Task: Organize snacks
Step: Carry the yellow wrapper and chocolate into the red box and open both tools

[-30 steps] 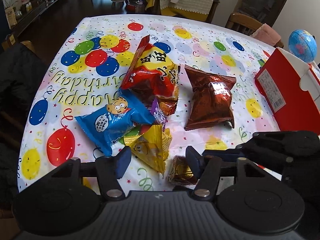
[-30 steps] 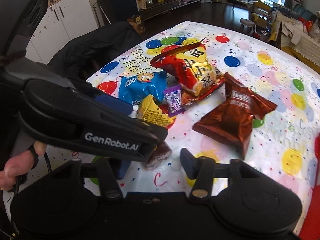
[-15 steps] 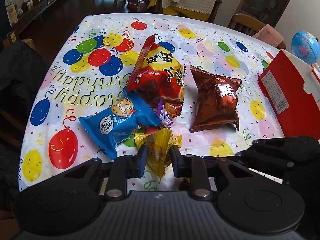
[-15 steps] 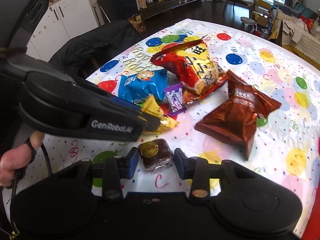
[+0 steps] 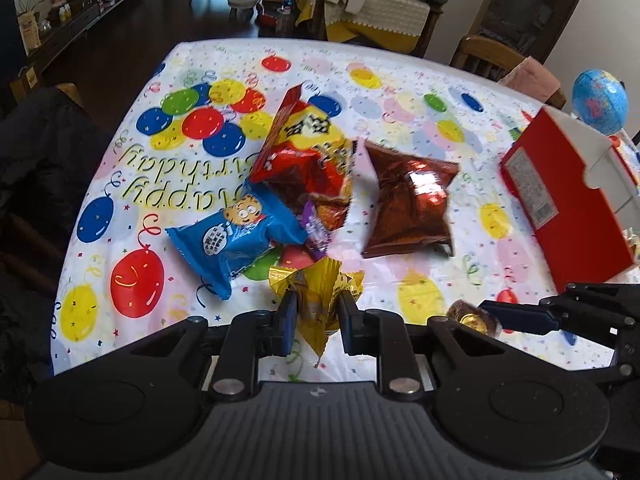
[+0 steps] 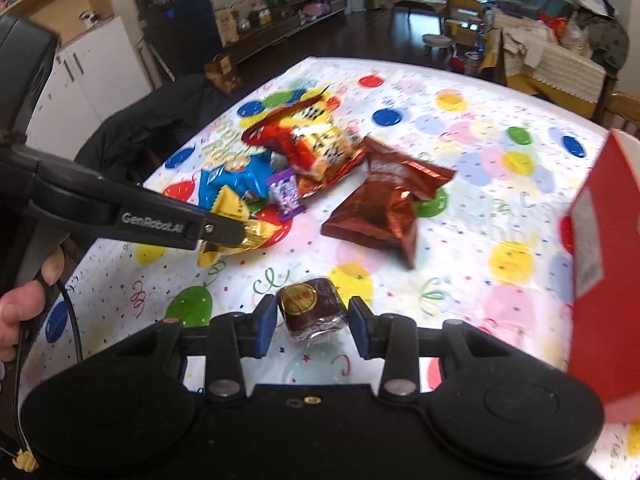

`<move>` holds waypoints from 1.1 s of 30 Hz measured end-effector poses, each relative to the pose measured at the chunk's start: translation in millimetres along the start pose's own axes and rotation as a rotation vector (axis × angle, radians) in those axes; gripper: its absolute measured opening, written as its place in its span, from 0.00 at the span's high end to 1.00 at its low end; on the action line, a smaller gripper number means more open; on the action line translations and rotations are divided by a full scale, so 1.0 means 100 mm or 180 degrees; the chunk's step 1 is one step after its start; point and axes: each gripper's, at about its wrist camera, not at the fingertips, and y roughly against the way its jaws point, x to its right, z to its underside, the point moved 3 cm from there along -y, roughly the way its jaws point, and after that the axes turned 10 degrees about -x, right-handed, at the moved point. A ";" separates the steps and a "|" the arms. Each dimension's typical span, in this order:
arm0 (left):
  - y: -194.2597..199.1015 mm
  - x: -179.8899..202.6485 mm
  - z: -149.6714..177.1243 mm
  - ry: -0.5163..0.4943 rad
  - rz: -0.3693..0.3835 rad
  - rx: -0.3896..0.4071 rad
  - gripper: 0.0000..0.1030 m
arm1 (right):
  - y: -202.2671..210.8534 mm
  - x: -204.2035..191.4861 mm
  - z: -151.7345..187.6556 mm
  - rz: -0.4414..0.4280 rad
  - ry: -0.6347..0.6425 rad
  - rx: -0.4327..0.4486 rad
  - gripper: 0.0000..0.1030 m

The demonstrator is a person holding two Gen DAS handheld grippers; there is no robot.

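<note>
My left gripper is shut on a yellow snack packet and holds it above the table; the packet also shows in the right wrist view. My right gripper is shut on a small brown wrapped cake with a gold label, also seen in the left wrist view. On the balloon tablecloth lie a blue snack bag, a red-and-yellow bag, a small purple packet and a brown foil bag.
A red box stands open at the table's right side, close to my right gripper. A globe sits behind it. A dark jacket on a chair is at the left edge.
Both grippers closed from open: the left on the yellow packet, the right on the brown cake. Both items are now lifted off the table and the views have pulled back.
</note>
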 end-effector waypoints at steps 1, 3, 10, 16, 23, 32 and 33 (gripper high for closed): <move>0.04 0.02 0.01 -0.0007 0.0004 0.0023 0.79 | 0.06 0.02 0.02 0.0012 -0.0024 0.0031 0.64; 0.13 0.06 0.02 -0.0021 0.0013 0.0069 0.79 | 0.17 0.05 0.05 0.0048 -0.0071 0.0094 0.64; 0.47 0.29 0.06 -0.0100 0.0078 0.0250 0.79 | 0.57 0.18 0.14 0.0191 -0.0242 0.0330 0.64; 0.73 0.60 0.08 -0.0249 0.0156 0.0422 0.79 | 0.95 0.34 0.22 0.0281 -0.0398 0.0530 0.64; 0.99 1.04 0.08 -0.0488 0.0196 0.0612 0.79 | 1.34 0.56 0.36 0.0442 -0.0509 0.0730 0.64; 1.12 1.68 0.00 -0.0768 0.0301 0.0753 0.79 | 1.69 0.96 0.50 0.0606 -0.0670 0.0918 0.64; 1.12 1.75 -0.01 -0.0801 0.0303 0.0765 0.79 | 1.71 1.00 0.52 0.0619 -0.0683 0.0935 0.64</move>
